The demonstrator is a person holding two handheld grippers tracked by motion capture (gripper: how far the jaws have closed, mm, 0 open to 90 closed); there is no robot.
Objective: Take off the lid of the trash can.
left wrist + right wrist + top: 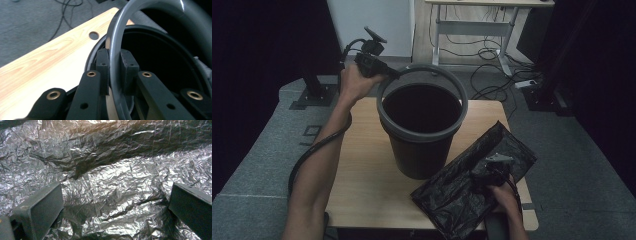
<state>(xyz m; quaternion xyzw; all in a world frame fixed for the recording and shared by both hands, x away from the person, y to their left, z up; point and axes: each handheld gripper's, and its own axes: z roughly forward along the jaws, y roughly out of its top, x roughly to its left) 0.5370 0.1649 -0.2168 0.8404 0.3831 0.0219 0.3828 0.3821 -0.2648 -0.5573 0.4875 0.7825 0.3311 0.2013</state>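
A dark grey bin (417, 155) stands upright in the middle of the wooden table (362, 170). A lighter grey ring (422, 134) sits around its mouth. My left gripper (394, 75) is at the ring's far left side, shut on it. In the left gripper view its pads (103, 65) press the ring (113, 42) from both sides, with the bin's black rim just behind. A crumpled black plastic bag (452, 190) lies flat at the table's front right. My right gripper (482, 172) hovers close over the bag (112, 157), jaws wide open (115, 202), nothing between them.
The table has a round hole (93, 35) near its far edge. Grey carpet surrounds it. A desk frame (472, 30) with loose cables (492, 70) stands behind. A black stand base (314, 92) sits at the back left. Bare wood lies left of the bin.
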